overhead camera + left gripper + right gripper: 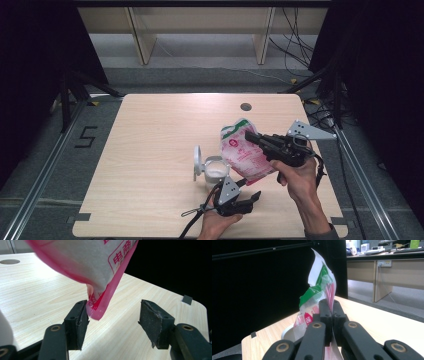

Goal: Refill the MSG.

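Table's (150, 165) pale wood, with a pink-and-white plastic pouch (243, 152) hanging tilted over a small white open-lidded jar (214, 170). Right gripper (256, 138) is pinched tight on the pouch edge; left gripper (245, 199) gapes beneath its low corner — nothing held. Keep that corner over the jar mouth — tip slowly.

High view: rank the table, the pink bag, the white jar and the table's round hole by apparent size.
1. Table
2. Pink bag, held tilted above the table and nearer the camera, so it may look larger than it is
3. White jar
4. Round hole
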`<state>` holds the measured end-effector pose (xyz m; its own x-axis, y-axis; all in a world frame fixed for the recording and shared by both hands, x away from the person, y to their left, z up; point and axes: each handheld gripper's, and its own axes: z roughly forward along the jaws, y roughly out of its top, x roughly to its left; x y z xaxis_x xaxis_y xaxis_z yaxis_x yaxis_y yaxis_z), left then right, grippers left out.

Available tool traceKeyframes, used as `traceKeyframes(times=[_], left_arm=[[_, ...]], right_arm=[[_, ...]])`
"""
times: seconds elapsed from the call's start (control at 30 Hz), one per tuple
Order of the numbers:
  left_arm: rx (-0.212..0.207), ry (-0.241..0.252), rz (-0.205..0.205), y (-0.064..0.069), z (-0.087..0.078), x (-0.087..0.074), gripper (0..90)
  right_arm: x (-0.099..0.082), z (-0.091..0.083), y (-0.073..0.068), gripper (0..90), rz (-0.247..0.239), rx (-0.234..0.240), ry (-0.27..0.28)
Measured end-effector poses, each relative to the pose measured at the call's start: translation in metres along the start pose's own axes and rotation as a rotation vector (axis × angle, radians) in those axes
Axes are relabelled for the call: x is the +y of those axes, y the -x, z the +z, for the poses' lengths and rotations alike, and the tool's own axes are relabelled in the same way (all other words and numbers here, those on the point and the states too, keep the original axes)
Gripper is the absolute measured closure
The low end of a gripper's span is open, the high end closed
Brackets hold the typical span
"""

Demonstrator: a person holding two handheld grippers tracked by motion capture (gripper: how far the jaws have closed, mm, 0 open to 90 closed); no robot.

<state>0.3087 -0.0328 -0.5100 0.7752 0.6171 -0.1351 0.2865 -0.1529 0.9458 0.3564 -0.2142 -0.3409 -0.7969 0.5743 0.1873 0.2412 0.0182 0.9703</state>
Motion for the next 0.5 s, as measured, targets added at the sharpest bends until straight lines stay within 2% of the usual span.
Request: traceKeyframes(times=[0.1, 0.13, 0.17, 0.2, 0.27, 0.3, 0.33, 0.4, 0.43, 0.47, 0.5], left_arm=[[-0.012, -0.002, -0.002, 0.000, -0.003, 0.000, 38.3], [-0.021, 0.001, -0.003, 0.001, -0.006, 0.000, 38.1], [-0.028, 0.002, 0.008, 0.001, -0.007, 0.001, 37.5], [-0.029, 0.002, 0.004, 0.001, -0.008, 0.001, 36.8], [-0.037, -0.002, 0.001, 0.001, -0.010, 0.002, 36.1], [-0.043, 0.011, -0.014, 0.003, -0.012, 0.002, 36.0], [-0.042, 0.018, -0.008, 0.004, -0.016, 0.004, 36.1], [-0.039, 0.026, 0.001, 0.005, -0.020, 0.005, 36.1], [-0.039, 0.026, 0.001, 0.005, -0.020, 0.005, 36.1], [-0.040, 0.024, 0.019, 0.005, -0.025, 0.005, 36.0], [-0.040, 0.024, 0.019, 0.005, -0.025, 0.005, 36.0]], right_arm=[[-0.001, -0.001, 0.002, 90.0, -0.002, 0.000, 0.010], [-0.001, -0.003, 0.004, 90.0, -0.016, -0.008, 0.000], [-0.001, -0.004, 0.005, 90.0, -0.009, -0.019, 0.005], [-0.002, -0.004, 0.004, 90.0, 0.014, -0.014, 0.011], [-0.002, -0.004, 0.005, 90.0, 0.011, -0.013, 0.013], [-0.002, -0.006, 0.007, 90.0, -0.005, -0.026, 0.021], [-0.003, -0.007, 0.006, 90.0, 0.014, -0.020, 0.006], [-0.004, -0.008, 0.010, 90.0, 0.007, -0.021, 0.012], [-0.005, -0.008, 0.010, 90.0, 0.024, -0.017, 0.009], [-0.006, -0.008, 0.011, 90.0, 0.027, -0.030, 0.024], [-0.006, -0.008, 0.011, 90.0, 0.027, -0.030, 0.024]])
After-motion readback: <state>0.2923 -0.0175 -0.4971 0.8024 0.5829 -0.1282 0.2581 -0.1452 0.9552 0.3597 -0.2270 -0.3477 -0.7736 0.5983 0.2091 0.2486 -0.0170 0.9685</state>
